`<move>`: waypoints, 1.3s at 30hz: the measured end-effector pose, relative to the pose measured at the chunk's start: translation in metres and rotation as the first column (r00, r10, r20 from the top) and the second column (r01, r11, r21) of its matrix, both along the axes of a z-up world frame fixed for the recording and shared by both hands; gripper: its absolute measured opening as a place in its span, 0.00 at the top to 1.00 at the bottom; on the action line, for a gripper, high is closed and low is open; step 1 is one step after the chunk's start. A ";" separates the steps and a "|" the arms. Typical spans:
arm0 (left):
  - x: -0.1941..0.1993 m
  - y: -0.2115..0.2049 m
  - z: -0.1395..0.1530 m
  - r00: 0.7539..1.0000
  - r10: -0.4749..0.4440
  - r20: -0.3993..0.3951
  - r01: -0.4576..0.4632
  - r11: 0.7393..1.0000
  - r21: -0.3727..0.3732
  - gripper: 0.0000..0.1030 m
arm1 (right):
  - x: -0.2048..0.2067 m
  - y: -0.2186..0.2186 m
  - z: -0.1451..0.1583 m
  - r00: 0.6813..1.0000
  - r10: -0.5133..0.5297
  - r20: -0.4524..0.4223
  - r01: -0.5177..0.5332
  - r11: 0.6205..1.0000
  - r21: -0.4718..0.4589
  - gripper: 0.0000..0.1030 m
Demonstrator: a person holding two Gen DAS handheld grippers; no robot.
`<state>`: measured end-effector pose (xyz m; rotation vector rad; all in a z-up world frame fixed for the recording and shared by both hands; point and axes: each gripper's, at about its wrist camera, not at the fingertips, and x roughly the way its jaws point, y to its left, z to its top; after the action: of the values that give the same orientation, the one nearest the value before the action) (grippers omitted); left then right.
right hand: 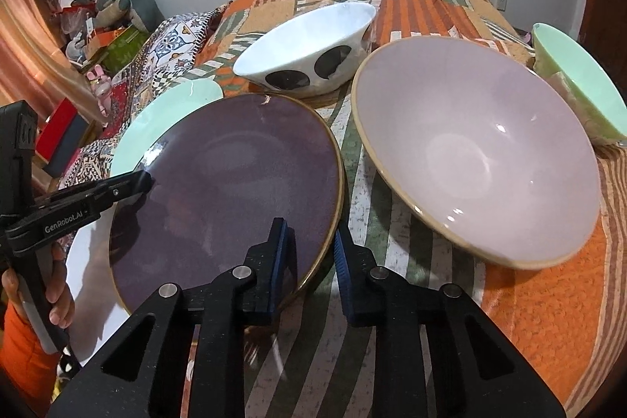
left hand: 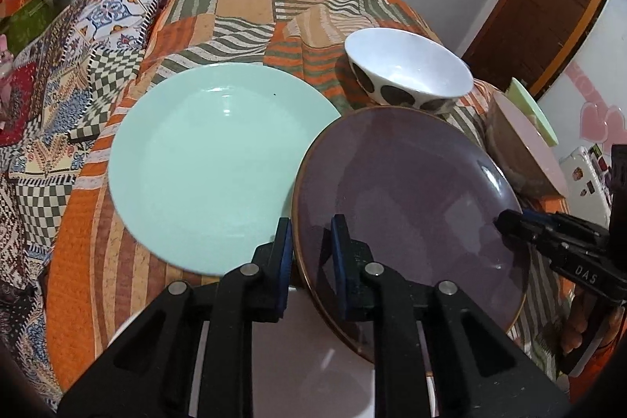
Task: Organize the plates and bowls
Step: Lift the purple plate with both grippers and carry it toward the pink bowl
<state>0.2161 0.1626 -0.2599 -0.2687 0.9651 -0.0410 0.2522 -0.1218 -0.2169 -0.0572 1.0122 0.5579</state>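
Note:
A dark purple plate (left hand: 411,190) (right hand: 235,175) with a thin brown rim sits at the centre, and its far edge overlaps a mint-green plate (left hand: 211,163) (right hand: 168,116). My left gripper (left hand: 311,234) is shut on its near left rim; its tips also show in the right wrist view, left gripper (right hand: 133,183). On the opposite rim my right gripper (right hand: 311,237) is shut too, one pad above the plate and one below; the left wrist view catches this right gripper (left hand: 509,220) at the plate's right edge. A white plate (left hand: 313,359) (right hand: 90,261) lies under the purple one.
Behind the plates stands a white bowl with dark spots (left hand: 407,65) (right hand: 309,42). A large lilac bowl (right hand: 478,151) (left hand: 525,151) is at the right, with a mint bowl (right hand: 580,73) beyond it. All rest on a patchwork orange cloth (left hand: 90,261). A hand (right hand: 58,296) holds the left gripper.

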 end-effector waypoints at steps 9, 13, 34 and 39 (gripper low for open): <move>-0.037 -0.017 0.030 0.999 -0.003 0.050 0.002 1.000 0.012 0.82 | -0.014 -0.008 0.020 0.999 -0.002 0.039 0.001 1.000 0.023 0.80; -0.056 -0.028 0.052 0.996 -0.006 0.094 0.002 0.999 0.042 0.82 | -0.026 -0.016 0.035 0.998 -0.005 0.068 0.002 0.999 0.041 0.80; -0.108 -0.112 0.073 0.990 -0.114 0.078 0.108 0.991 0.080 0.81 | -0.071 -0.076 0.050 0.992 -0.073 0.107 0.068 0.997 0.043 0.80; -0.102 -0.129 0.059 0.989 -0.144 0.026 0.141 0.987 0.078 0.81 | -0.072 -0.091 0.037 0.991 -0.104 0.080 0.102 0.994 0.032 0.80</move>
<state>0.1139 0.0337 -0.2011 -0.1284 0.9514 -0.1391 0.1807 -0.2124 -0.1794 -0.0028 0.9221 0.4714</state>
